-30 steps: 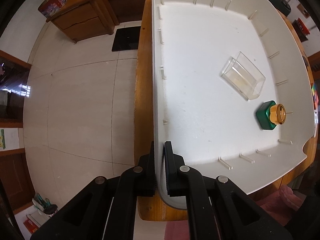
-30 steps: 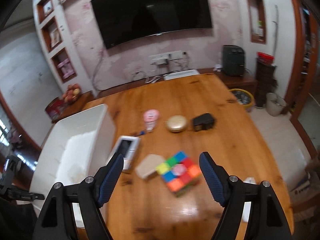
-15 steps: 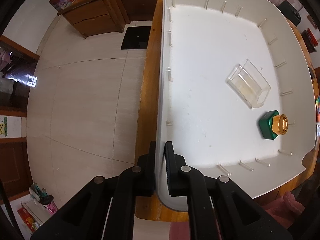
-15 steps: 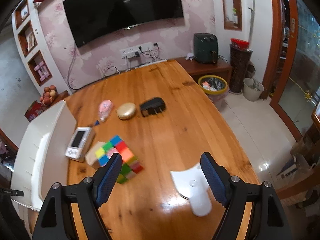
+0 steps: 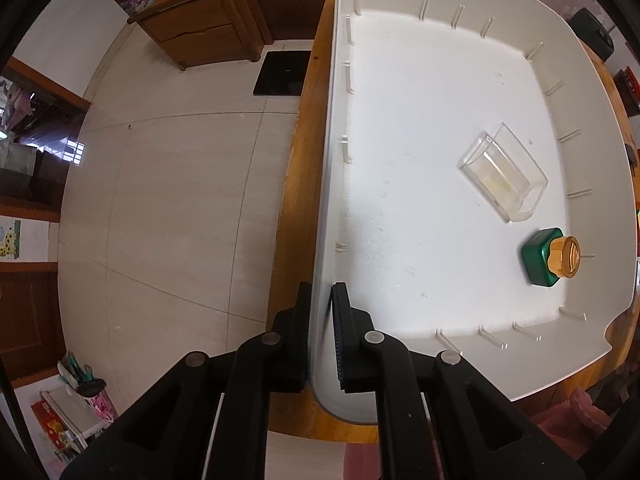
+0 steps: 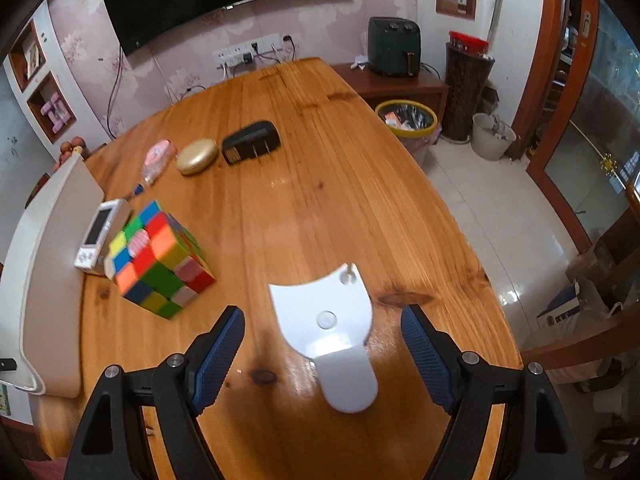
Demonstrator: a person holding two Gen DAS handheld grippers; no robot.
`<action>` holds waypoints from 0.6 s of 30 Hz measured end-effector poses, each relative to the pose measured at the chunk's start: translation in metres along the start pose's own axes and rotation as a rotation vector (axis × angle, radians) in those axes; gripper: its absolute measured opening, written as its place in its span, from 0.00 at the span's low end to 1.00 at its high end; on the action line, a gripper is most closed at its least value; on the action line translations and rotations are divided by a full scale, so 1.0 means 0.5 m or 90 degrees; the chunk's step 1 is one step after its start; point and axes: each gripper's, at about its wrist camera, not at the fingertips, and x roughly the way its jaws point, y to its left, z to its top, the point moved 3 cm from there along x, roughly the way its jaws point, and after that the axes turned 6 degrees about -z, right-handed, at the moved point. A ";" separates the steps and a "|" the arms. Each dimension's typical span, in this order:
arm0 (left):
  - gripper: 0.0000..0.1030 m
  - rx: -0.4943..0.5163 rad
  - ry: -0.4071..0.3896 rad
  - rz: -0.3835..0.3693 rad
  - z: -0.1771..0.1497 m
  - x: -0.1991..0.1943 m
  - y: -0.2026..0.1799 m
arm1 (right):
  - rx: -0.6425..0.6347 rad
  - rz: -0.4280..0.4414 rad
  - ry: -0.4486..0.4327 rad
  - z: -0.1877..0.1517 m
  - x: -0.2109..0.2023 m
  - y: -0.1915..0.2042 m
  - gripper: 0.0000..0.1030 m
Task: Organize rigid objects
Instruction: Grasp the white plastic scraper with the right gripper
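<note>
My left gripper points straight down and is shut on the left wall of the white bin. Inside the bin lie a clear plastic box and a green bottle with a gold cap. My right gripper stands open over the wooden table, its blue pads on either side of a flat white plastic piece without touching it. Left of it sit a colourful puzzle cube, a white handheld device, a pink bottle, a gold compact and a black plug adapter.
The bin's outer wall stands at the table's left edge in the right wrist view. Beyond the table's right edge are tiled floor, a yellow waste bin and a cabinet. Below the left gripper is tiled floor and a wooden drawer unit.
My right gripper swung right and sank from over the puzzle cube to over the white plastic piece, which now lies between its fingers. The left gripper kept its hold on the bin wall.
</note>
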 end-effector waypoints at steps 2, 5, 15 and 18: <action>0.10 -0.002 0.000 0.001 -0.001 0.000 0.001 | 0.000 -0.002 0.004 -0.001 0.006 -0.005 0.79; 0.11 -0.004 0.001 0.002 -0.002 0.002 0.001 | -0.005 -0.013 0.014 -0.001 0.018 -0.009 0.79; 0.11 -0.007 0.002 0.006 0.001 0.001 0.002 | -0.025 -0.022 0.042 -0.006 0.043 -0.006 0.71; 0.11 -0.006 0.002 0.005 0.001 0.001 0.002 | -0.036 -0.013 0.040 -0.004 0.041 0.003 0.61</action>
